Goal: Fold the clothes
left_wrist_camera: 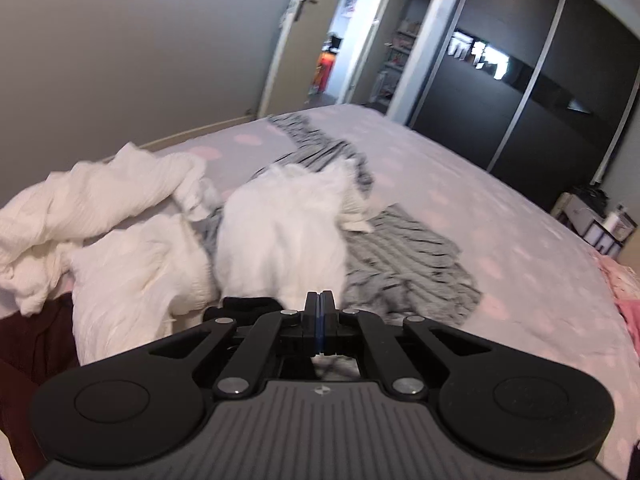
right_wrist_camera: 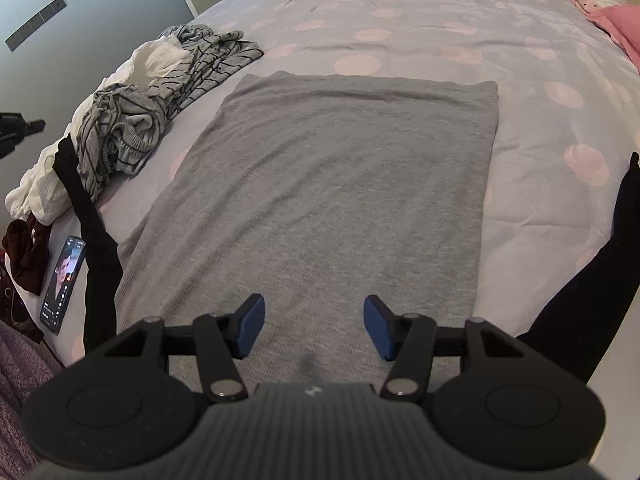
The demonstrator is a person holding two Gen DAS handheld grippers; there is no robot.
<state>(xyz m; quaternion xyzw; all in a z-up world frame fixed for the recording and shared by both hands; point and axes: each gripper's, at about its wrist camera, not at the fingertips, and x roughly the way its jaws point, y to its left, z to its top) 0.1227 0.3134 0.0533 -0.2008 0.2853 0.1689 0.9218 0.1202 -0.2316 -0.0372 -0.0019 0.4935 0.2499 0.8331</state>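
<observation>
On the far left of the bed (right_wrist_camera: pixel 400 8), a heap of unfolded clothes waits: white crinkled garments (left_wrist_camera: pixel 120 208), a grey striped piece (right_wrist_camera: pixel 132 128), a maroon item (right_wrist_camera: pixel 28 256) and a long black garment (right_wrist_camera: pixel 92 240) trailing toward the edge, with a phone (right_wrist_camera: pixel 64 284) lying just beside it (its screen lit). The left gripper (left_wrist_camera: pixel 320 300) points into that heap with its fingers pressed together; white cloth rises right in front of the tips, but whether any of it is pinched between them cannot be told from this view.

Toward the middle, a plain grey garment (right_wrist_camera: pixel 340 180) lies spread flat and smooth on the dotted duvet, already narrowed to a long rectangle. The right gripper (right_wrist_camera: pixel 314 328) hovers over its near end, fingers spread wide, holding nothing.

The step in hand looks like the lengthwise fold of the grey piece. The next move probably calls for closing the right fingers on the near hem and carrying it toward the far edge, keeping the corners square.
</observation>
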